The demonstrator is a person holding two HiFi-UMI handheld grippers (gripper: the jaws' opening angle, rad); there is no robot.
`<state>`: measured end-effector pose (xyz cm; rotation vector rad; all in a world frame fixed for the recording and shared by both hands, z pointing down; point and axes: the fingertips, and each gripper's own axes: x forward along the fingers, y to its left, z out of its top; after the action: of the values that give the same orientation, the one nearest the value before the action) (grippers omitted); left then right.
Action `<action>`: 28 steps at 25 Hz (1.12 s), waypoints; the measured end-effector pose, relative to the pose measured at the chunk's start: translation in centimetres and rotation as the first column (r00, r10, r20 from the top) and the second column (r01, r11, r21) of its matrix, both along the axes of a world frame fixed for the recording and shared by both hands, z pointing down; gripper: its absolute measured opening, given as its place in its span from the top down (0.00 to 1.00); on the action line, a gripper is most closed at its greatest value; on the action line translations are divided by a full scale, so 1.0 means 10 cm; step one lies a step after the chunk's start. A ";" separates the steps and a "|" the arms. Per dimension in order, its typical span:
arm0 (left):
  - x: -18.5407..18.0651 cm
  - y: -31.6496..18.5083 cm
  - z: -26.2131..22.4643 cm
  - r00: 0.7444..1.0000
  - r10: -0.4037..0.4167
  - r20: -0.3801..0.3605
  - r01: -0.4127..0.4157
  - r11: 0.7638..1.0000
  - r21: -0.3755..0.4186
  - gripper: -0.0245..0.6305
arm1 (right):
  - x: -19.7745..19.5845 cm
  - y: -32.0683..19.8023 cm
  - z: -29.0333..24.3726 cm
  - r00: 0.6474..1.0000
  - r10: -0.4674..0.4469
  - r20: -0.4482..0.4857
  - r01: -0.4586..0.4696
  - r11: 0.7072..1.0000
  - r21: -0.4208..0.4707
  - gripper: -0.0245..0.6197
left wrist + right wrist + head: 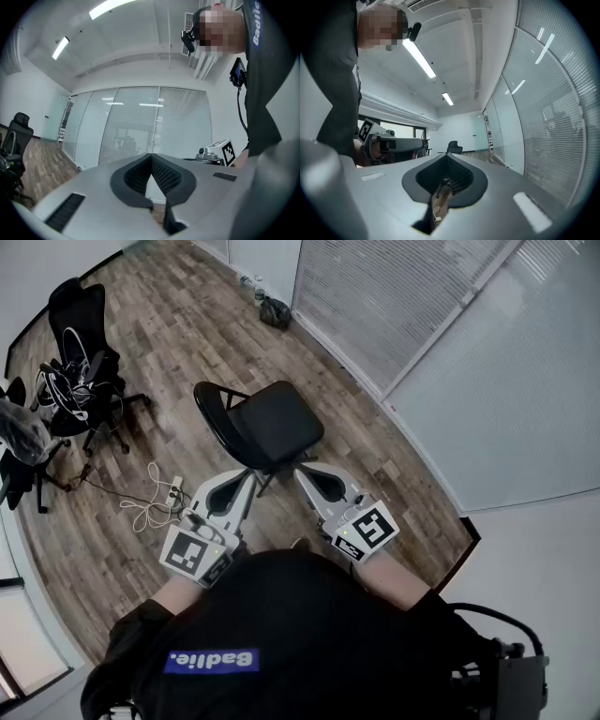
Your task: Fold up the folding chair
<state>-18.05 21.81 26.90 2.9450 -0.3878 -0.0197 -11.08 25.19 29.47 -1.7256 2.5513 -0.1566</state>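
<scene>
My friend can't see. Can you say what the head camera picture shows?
A black folding chair stands open on a wood floor, seen from above. The left claw and right claw point toward it, both shut and empty. A black office chair sits farther left.

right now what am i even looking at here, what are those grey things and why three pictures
No robot here: a person holds a hand tool in each hand, the left gripper and the right gripper. The head view comes from a camera on the person's head, looking down. The other two come from cameras riding on each gripper, looking along its fingers. Both pairs of fingers are closed, holding nothing. On the wooden floor ahead stands the folding chair, still open.
</scene>
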 end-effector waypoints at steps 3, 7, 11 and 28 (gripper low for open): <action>0.03 0.03 0.03 1.000 0.002 -0.002 -0.002 1.000 -0.001 0.96 | 0.03 0.03 0.05 1.000 0.006 0.002 -0.006 1.000 -0.001 0.96; 0.04 0.06 0.03 1.000 0.003 0.000 -0.003 1.000 0.002 0.96 | 0.03 0.06 0.06 1.000 0.008 0.004 -0.008 1.000 -0.003 0.96; 0.01 0.06 0.06 1.000 0.002 0.004 -0.002 1.000 -0.002 0.96 | -0.01 0.07 0.06 1.000 0.008 0.009 -0.008 1.000 0.002 0.96; 0.32 0.12 0.09 0.999 -0.051 0.012 0.052 0.999 -0.012 0.96 | 0.29 0.11 0.12 0.998 -0.008 0.065 0.008 1.000 0.000 0.96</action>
<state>-14.87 22.97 27.84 2.9239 -0.4638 -0.0068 -8.16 26.28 30.69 -1.6821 2.5122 -0.2106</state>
